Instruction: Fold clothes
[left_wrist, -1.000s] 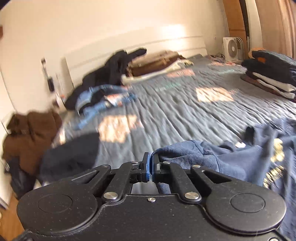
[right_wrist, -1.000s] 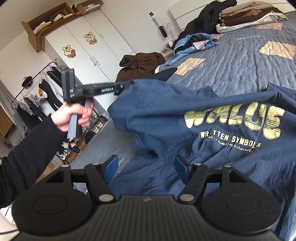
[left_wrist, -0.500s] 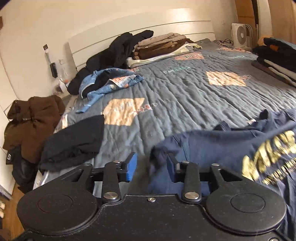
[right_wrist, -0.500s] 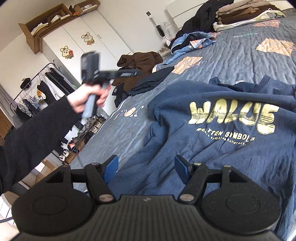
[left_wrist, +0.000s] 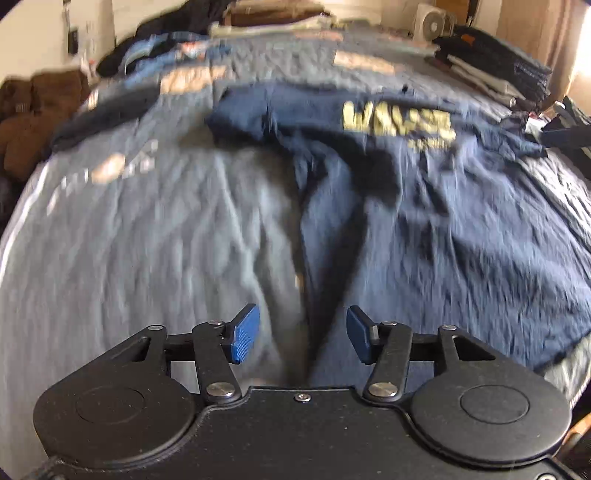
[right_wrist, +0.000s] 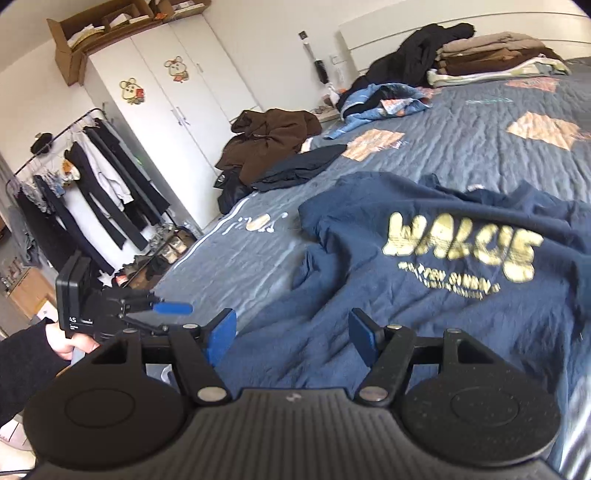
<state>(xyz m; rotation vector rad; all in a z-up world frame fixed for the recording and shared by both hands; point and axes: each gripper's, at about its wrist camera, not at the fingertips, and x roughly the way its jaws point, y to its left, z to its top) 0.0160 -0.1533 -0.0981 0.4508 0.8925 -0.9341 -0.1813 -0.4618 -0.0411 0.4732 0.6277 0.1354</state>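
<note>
A navy T-shirt (left_wrist: 424, 206) with gold lettering lies spread and wrinkled on the grey-blue quilt; it also shows in the right wrist view (right_wrist: 443, 266). My left gripper (left_wrist: 302, 338) is open and empty, above the shirt's lower left edge near the bed's front. It also shows at the lower left of the right wrist view (right_wrist: 173, 308). My right gripper (right_wrist: 293, 338) is open and empty, over the shirt's lower part.
The quilt (right_wrist: 480, 147) carries a dark folded garment (right_wrist: 303, 168), a blue crumpled garment (right_wrist: 384, 99) and folded stacks by the headboard (right_wrist: 491, 55). A brown garment (right_wrist: 269, 136), a wardrobe (right_wrist: 166, 96) and a clothes rack (right_wrist: 92, 184) stand left of the bed. Another folded stack (left_wrist: 491, 70) lies far right.
My left gripper let go of the shirt's sleeve, opened wide and drew back and down to the bed's front edge. The shirt dropped flat onto the quilt. The right gripper stayed open.
</note>
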